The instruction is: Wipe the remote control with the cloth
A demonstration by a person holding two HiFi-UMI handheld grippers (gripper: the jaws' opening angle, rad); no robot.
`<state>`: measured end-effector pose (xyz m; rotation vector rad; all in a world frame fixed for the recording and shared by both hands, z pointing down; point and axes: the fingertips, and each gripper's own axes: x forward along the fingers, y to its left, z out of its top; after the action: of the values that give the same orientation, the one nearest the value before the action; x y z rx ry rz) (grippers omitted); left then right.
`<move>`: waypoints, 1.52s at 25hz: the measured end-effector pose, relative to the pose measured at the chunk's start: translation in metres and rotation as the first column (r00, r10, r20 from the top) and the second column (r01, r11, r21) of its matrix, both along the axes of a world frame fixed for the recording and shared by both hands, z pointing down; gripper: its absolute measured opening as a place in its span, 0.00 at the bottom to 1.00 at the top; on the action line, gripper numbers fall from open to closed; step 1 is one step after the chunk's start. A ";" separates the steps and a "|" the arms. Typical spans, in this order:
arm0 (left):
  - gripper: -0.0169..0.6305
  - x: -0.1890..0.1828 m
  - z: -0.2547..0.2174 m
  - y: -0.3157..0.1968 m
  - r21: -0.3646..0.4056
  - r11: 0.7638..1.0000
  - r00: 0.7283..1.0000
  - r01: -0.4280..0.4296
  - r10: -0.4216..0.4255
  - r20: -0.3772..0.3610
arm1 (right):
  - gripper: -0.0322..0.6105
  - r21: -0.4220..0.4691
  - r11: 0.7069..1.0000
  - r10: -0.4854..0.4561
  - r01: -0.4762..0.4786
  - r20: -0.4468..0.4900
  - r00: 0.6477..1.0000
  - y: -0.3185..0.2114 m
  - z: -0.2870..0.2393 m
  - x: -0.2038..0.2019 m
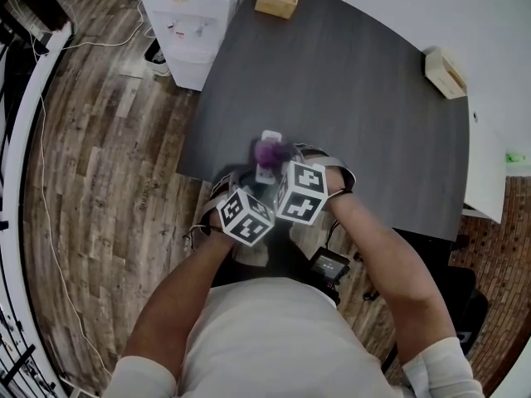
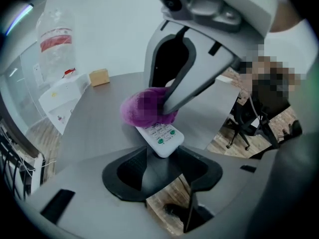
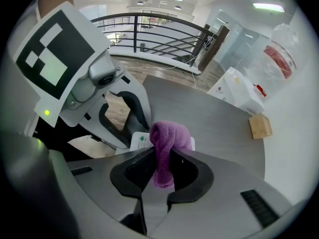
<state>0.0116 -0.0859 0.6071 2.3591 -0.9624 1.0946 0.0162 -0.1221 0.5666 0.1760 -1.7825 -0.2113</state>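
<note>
Remote control [image 2: 160, 136] is clamped in left gripper [image 2: 162, 149], frame centre. Cloth [image 3: 169, 133], pinched in right gripper [image 3: 163, 152], is laid on it. Wiping is judged underway, unfinished.

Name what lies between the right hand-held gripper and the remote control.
The purple cloth, pinched in its jaws, rests on the remote control: right gripper view.

No text is legible: the button print on the remote control [image 2: 160, 135] and the red label [image 2: 56, 40] are too blurred to read.
</note>
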 end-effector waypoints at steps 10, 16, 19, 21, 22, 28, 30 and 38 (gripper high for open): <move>0.33 -0.002 0.003 0.000 -0.024 0.999 1.000 0.025 -0.025 -0.012 | 0.19 -0.289 0.944 0.184 -0.161 0.054 0.981 0.050 0.000 0.002; 0.33 -0.007 0.004 0.000 -0.028 0.999 0.999 0.029 -0.030 -0.022 | 0.19 -0.505 0.837 0.301 -0.210 0.104 0.948 0.066 -0.010 0.008; 0.33 -0.014 0.000 0.006 -0.068 0.998 0.997 0.019 -0.023 -0.068 | 0.19 -0.499 0.824 0.402 -0.267 0.183 0.897 0.050 -0.027 0.013; 0.33 -0.022 -0.005 0.011 -0.117 0.993 0.990 0.028 -0.044 -0.135 | 0.19 -0.410 0.842 0.468 -0.351 0.232 0.853 0.024 -0.029 0.016; 0.33 -0.026 -0.007 0.012 -0.147 0.988 0.983 0.042 -0.067 -0.172 | 0.19 -0.358 0.852 0.480 -0.382 0.243 0.843 0.013 -0.026 0.016; 0.33 -0.036 -0.020 -0.015 -0.337 0.926 0.880 0.173 -0.299 -0.370 | 0.19 -0.245 0.876 0.462 -0.416 0.172 0.870 0.017 0.009 0.030; 0.33 -0.030 -0.021 -0.030 -0.381 0.906 0.854 0.186 -0.341 -0.393 | 0.19 -0.299 0.826 0.543 -0.478 0.190 0.818 0.016 0.014 0.038; 0.30 0.008 -0.005 -0.051 -0.646 0.750 0.759 0.138 -0.499 -0.417 | 0.19 -0.479 0.642 0.753 -0.599 0.244 0.612 0.011 0.021 0.049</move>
<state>0.0197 -0.1372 0.6021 1.7243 -0.6537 0.3892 0.0650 -0.1111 0.5875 0.6859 -2.0072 0.7790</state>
